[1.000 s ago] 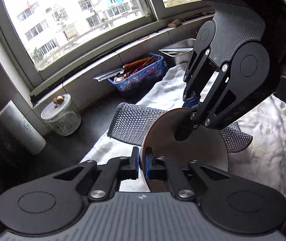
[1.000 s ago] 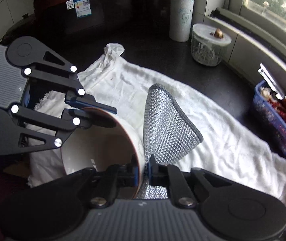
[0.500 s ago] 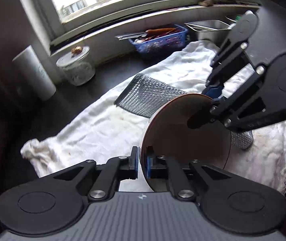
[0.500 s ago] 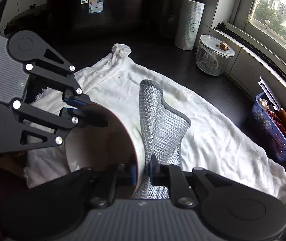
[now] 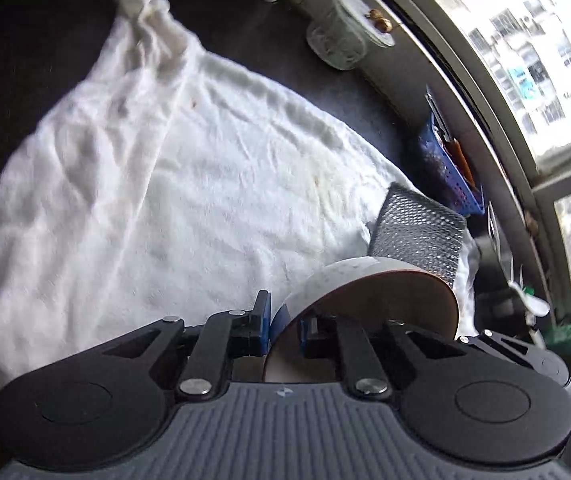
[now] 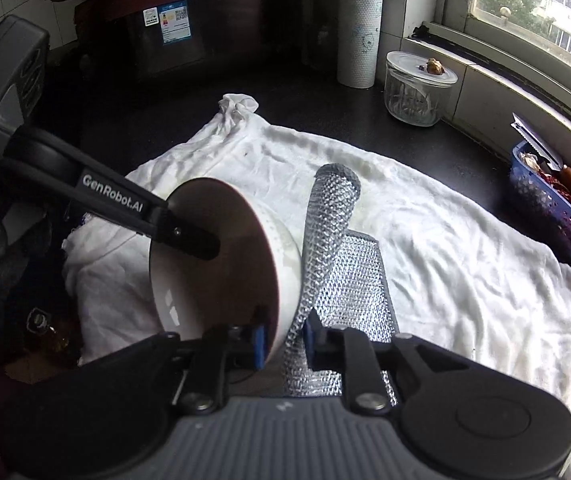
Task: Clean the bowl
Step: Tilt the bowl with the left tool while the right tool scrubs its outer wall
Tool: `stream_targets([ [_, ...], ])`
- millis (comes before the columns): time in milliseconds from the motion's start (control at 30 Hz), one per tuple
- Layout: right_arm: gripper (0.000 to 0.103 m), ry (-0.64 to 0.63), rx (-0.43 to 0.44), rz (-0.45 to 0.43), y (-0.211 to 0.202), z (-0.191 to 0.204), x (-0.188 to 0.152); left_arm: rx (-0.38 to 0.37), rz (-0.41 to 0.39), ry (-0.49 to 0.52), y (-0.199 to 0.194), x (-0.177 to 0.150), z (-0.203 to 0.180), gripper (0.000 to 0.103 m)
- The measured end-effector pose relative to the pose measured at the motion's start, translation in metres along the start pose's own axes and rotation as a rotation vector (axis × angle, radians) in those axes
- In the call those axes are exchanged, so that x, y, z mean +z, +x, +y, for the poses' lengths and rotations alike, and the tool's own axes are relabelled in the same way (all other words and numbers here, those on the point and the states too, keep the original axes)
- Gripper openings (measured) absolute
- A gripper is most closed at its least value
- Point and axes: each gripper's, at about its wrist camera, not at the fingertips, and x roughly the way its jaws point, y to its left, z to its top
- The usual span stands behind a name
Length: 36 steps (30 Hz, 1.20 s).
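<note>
Mid-clean, near the bottom middle of both views: bowl tipped on its side above the white towel, left gripper pinching its rim, right gripper pinching rim and silver scrub cloth together, more wiping probably left.

I hold the bowl tipped on its side above the white towel, its brown-rimmed mouth facing me, white outside, glossy within. My left gripper pinches its rim. My right gripper clamps the opposite rim together with the silver mesh scouring cloth, which drapes against the bowl's outer wall.
</note>
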Motion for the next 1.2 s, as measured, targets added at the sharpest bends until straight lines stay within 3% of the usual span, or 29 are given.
stream_targets([
  [100, 0.014, -0.022, -0.055, -0.04, -0.007, -0.005, 0.008, -0.054, 0.027, -0.048, 0.017, 0.004, 0.001, 0.012],
  [167, 0.014, -0.06, -0.08, -0.045, -0.007, -0.005, 0.009, -0.048, 0.008, 0.031, 0.022, 0.006, -0.008, 0.012],
  [267, 0.013, -0.129, -0.119, -0.05, -0.006, -0.003, 0.01, 0.028, 0.003, 0.285, 0.024, 0.003, -0.036, 0.012],
  [367, 0.011, -0.218, -0.156, -0.051, -0.005, 0.005, 0.008, 0.127, 0.009, 0.602, 0.021, -0.008, -0.065, 0.013],
  [500, 0.012, -0.331, -0.188, -0.04, -0.006, 0.02, 0.0, 0.285, 0.048, 1.137, 0.021, -0.042, -0.101, 0.015],
  [533, 0.013, -0.353, -0.193, -0.036, -0.006, 0.023, -0.002, 0.314, 0.055, 1.225, 0.021, -0.05, -0.105, 0.015],
  [567, 0.013, -0.374, -0.198, -0.033, -0.006, 0.026, -0.004, 0.321, 0.063, 1.23, 0.019, -0.051, -0.106, 0.014],
  [667, 0.014, -0.44, -0.214, -0.022, -0.006, 0.036, -0.009, 0.285, 0.085, 1.068, 0.014, -0.038, -0.1, 0.01],
  [700, 0.014, -0.44, -0.211, -0.02, -0.007, 0.037, -0.011, 0.263, 0.08, 0.966, 0.012, -0.032, -0.093, 0.01],
  [1000, 0.016, -0.082, -0.086, -0.012, -0.009, 0.01, -0.01, 0.045, 0.033, 0.125, 0.007, -0.005, -0.009, 0.015],
  [1200, 0.019, 0.072, -0.03, -0.002, -0.003, 0.001, -0.011, -0.082, 0.062, -0.219, 0.018, -0.001, 0.027, 0.018],
])
